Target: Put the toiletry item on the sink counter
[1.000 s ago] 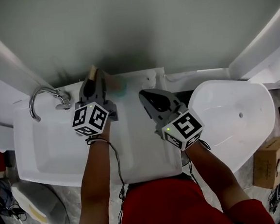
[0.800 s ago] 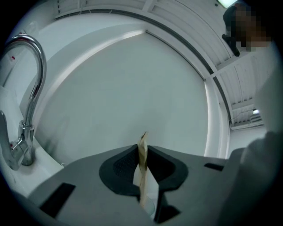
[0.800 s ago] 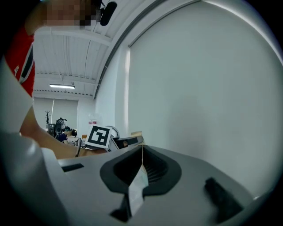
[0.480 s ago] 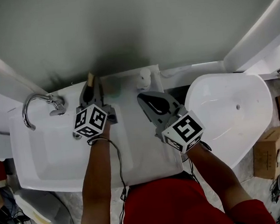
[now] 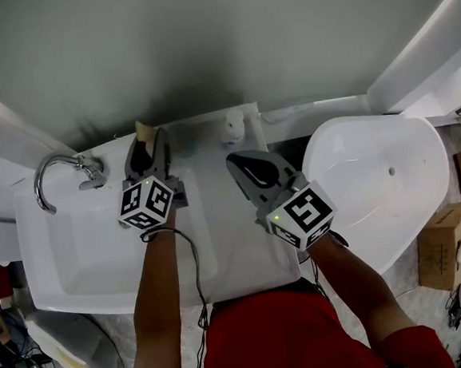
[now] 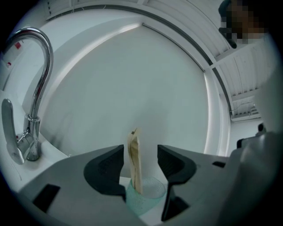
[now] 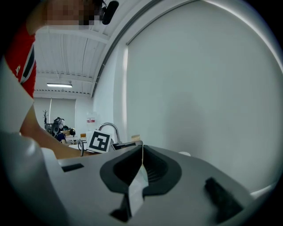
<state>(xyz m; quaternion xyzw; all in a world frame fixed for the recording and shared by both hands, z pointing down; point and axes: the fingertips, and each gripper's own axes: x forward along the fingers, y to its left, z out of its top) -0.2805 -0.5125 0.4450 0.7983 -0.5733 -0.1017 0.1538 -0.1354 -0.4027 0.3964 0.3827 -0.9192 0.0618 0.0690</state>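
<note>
Cup (image 6: pixel 143 198): pale teal and see-through. It looks set down on the counter (image 5: pixel 218 220) near the back wall, right of the faucet (image 6: pixel 31 88).
Stick (image 6: pixel 135 163): tan and flat, standing in the cup towards its left side. I cannot tell what it is.
Left gripper (image 6: pixel 140 154): your jaws have just been opening. They now stand wide, with cup and stick between them and neither pad touching.
Right gripper (image 7: pixel 141 150): jaws together and empty, over the counter to the right.
Handling: probably light, thin-walled, slick plastic. The tall stick makes it tippy.
Hold: if you re-grip, squeeze the cup wall gently and low, not the stick.
Risk: a jaw could clip the stick as you back out.
</note>
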